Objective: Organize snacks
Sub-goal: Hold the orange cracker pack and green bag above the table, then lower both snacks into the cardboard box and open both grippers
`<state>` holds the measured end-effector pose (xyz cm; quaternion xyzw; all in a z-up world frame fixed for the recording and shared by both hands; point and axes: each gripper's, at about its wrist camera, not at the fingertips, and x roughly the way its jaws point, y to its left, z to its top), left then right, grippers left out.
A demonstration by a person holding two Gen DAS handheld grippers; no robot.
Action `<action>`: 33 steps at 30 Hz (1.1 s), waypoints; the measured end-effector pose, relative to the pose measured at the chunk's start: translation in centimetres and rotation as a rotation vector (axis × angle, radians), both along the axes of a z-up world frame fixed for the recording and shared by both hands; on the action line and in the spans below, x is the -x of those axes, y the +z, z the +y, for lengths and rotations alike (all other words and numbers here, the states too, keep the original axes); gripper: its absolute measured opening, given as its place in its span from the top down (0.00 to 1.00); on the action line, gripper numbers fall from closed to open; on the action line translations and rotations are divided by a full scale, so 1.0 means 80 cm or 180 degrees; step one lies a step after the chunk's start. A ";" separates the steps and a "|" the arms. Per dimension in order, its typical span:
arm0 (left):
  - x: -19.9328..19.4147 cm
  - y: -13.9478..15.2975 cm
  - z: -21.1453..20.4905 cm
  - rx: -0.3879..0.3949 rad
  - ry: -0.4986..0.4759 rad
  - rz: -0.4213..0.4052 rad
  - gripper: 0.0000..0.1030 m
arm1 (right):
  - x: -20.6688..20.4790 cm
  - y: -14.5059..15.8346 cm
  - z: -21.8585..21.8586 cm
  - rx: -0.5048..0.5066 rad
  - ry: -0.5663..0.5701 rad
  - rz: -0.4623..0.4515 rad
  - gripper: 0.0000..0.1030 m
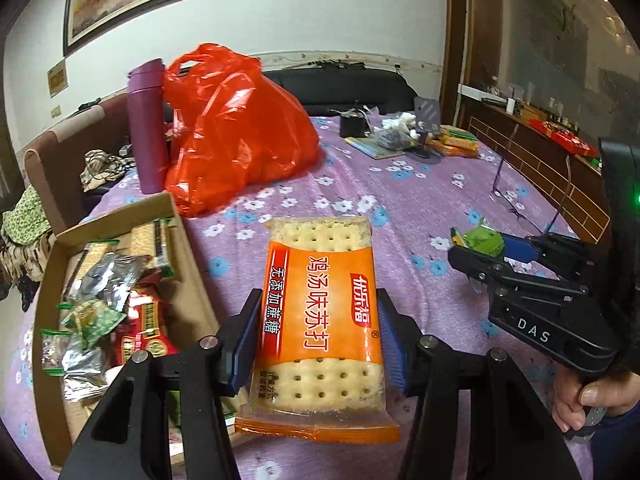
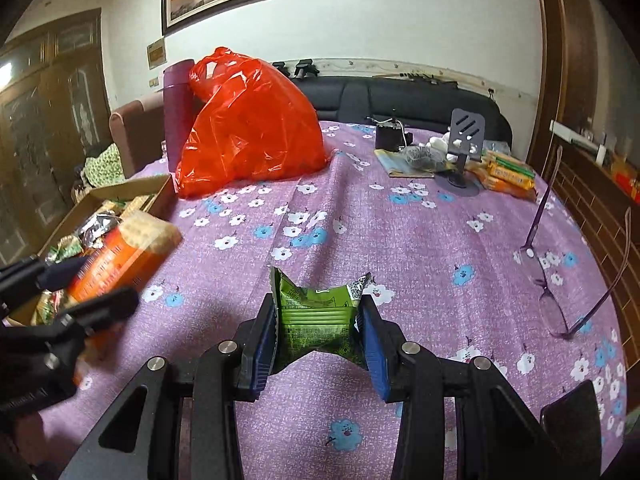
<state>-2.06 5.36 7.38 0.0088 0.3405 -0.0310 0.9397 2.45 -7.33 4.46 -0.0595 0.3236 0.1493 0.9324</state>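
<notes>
1. My left gripper (image 1: 316, 344) has its fingers clamped on an orange soda cracker packet (image 1: 320, 320), held above the purple flowered counter (image 2: 400, 232), just right of the cardboard box (image 1: 188, 280) of wrapped snacks.
2. My right gripper (image 2: 320, 332) pinches a small green snack packet (image 2: 318, 316) between its fingers, clear of the cloth.
3. A red plastic bag (image 2: 248, 128) stands behind the box.

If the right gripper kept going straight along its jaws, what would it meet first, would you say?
Probably the bare purple flowered tablecloth; no item lies directly ahead of the right gripper and its green packet, though depth is uncertain.
</notes>
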 end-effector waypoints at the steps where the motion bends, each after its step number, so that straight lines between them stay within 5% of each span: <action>1: 0.001 0.001 0.004 0.0010 0.0020 -0.0010 0.49 | 0.000 0.000 0.002 0.0020 -0.0008 -0.0003 0.59; 15: 0.026 0.015 0.080 0.0136 0.0377 -0.0174 0.49 | 0.016 0.010 0.047 0.0229 0.0154 -0.0054 0.58; 26: 0.050 0.007 0.172 0.0228 0.0868 -0.0180 0.49 | 0.018 0.029 0.117 -0.0421 0.0734 0.0406 0.58; 33: 0.061 -0.013 0.228 0.0321 0.1152 -0.0070 0.49 | 0.032 0.021 0.198 -0.0462 0.1129 0.0580 0.58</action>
